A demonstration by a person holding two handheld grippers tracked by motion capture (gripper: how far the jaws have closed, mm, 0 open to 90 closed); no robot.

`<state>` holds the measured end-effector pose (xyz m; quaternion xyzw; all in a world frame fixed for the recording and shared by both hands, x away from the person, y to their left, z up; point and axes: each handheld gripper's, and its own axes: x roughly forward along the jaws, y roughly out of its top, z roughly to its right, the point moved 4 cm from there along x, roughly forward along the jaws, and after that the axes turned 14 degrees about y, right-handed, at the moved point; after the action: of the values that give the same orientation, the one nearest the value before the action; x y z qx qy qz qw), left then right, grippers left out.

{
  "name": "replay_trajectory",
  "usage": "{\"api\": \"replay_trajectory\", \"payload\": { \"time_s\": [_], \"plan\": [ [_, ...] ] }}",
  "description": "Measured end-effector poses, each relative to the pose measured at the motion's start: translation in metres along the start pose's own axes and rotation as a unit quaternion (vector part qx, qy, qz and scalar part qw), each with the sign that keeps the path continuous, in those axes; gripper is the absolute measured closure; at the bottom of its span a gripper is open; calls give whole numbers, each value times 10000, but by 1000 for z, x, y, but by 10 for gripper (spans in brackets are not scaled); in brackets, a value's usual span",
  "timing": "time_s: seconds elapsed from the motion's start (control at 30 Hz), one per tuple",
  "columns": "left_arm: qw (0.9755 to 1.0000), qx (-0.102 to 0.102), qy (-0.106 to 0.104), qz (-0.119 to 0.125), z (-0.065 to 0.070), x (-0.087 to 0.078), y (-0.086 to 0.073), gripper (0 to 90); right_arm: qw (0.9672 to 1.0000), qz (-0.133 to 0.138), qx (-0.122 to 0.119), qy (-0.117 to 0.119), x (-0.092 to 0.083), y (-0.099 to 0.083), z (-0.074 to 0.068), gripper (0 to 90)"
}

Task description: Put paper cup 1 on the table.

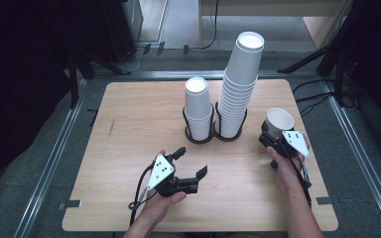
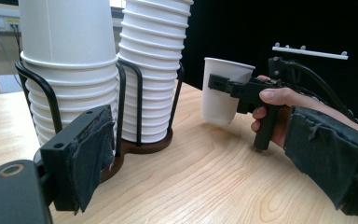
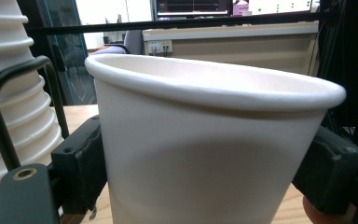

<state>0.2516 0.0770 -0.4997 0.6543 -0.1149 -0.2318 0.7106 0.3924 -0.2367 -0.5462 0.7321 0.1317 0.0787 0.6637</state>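
My right gripper (image 1: 274, 135) is shut on a single white paper cup (image 1: 280, 120) near the table's right edge, to the right of the tall stack. In the right gripper view the cup (image 3: 209, 154) sits squeezed between the two black pads (image 3: 81, 158), mouth up and slightly tilted. The left gripper view shows this cup (image 2: 221, 93) from the side, held by the other gripper (image 2: 228, 86). My left gripper (image 1: 191, 162) stands open over the front middle of the table, nothing between its jaws. It points toward the cup holders, and its cloth-covered pads (image 2: 93, 149) are wide apart.
A short stack of white cups (image 1: 198, 106) and a tall stack (image 1: 240, 84) stand side by side in black wire holders on brown bases at the table's middle back. The wooden table (image 1: 129, 129) has bare room on its left half. Dark stands and cables surround the table.
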Motion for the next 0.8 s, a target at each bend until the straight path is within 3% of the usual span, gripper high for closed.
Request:
{"api": "replay_trajectory", "payload": {
  "time_s": [0.8],
  "plan": [
    [10000, 10, 14, -22, 1, 0, 0, 89, 9994, -139, 294, -130, -2, -10, 9, 148]
  ]
}}
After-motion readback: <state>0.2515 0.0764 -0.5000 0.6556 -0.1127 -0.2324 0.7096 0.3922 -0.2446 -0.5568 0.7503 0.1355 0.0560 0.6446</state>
